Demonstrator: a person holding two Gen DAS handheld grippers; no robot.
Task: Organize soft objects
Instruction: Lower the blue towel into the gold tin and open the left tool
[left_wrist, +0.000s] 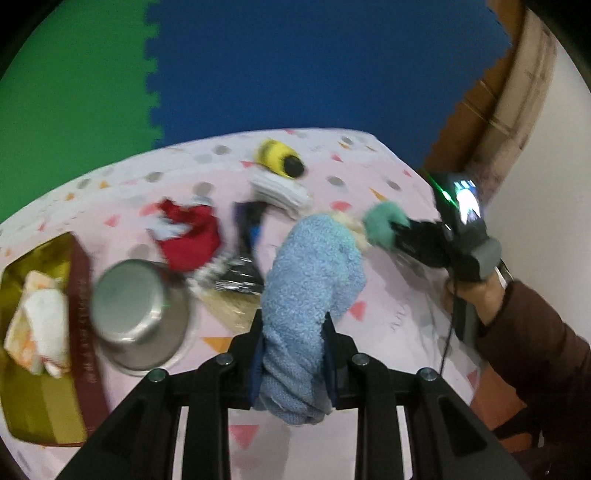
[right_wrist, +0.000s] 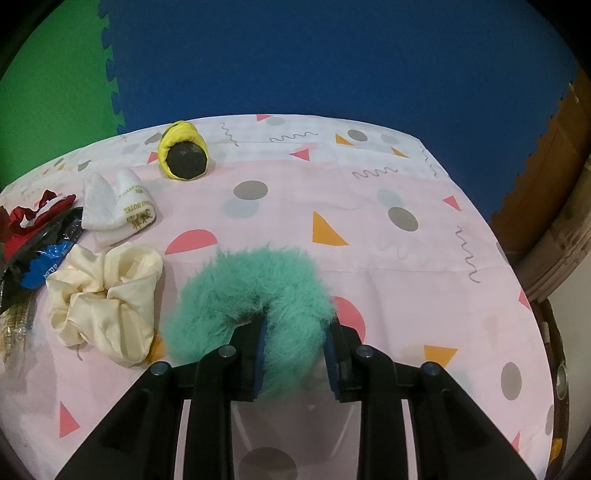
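Nearest in the left wrist view, the left tongs (left_wrist: 293, 354) pinch a fluffy light-blue sock (left_wrist: 310, 280) around its bunched middle, and it rises between the fingers above the counter (left_wrist: 369, 184). It looks light and limp, so a squeeze at the thick fold should hold it. In the right wrist view, the right tongs (right_wrist: 295, 354) close on one side of a furry teal scrunchie (right_wrist: 255, 291), a soft ring that lies on or just above the pink patterned cloth. It should compress easily; gripping across the band is best.

Just left of it lies a cream satin scrunchie (right_wrist: 103, 299), probably slippery. Further off are a folded white towel (right_wrist: 114, 206), a red cloth (left_wrist: 192, 236) and a yellow roll with a black end (right_wrist: 183, 151). At the left sit a metal bowl (left_wrist: 136, 314) and a golden box (left_wrist: 40, 406) holding a folded cloth.
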